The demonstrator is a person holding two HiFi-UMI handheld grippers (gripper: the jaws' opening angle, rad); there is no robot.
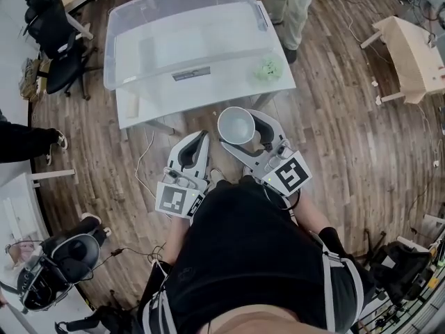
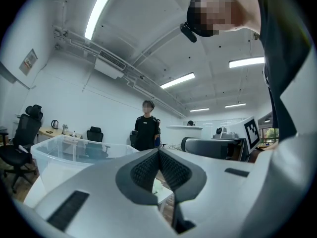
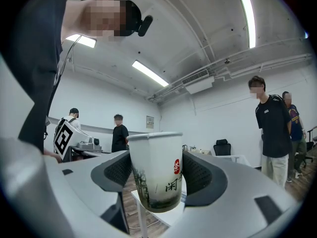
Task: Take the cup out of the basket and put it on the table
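Note:
A white paper cup [image 1: 235, 122] with dark print and a red seal [image 3: 156, 170] stands upright between the pads of my right gripper [image 1: 243, 129] [image 3: 156, 175], which is shut on it. It is held in the air just in front of the white table's [image 1: 208, 96] near edge, with the open mouth up and nothing visible inside. The basket is a clear plastic bin [image 1: 139, 19] [image 2: 64, 152] on the table's far half. My left gripper [image 1: 202, 138] [image 2: 158, 168] hangs beside the right one, with its pads pressed together on nothing.
A small green crumpled thing [image 1: 267, 68] lies on the table's right part. A person [image 1: 292, 12] [image 2: 147, 128] stands behind the table. A black office chair [image 1: 52, 33] is at far left, a wooden table [image 1: 410, 54] at far right, and cables [image 1: 142, 165] lie on the floor.

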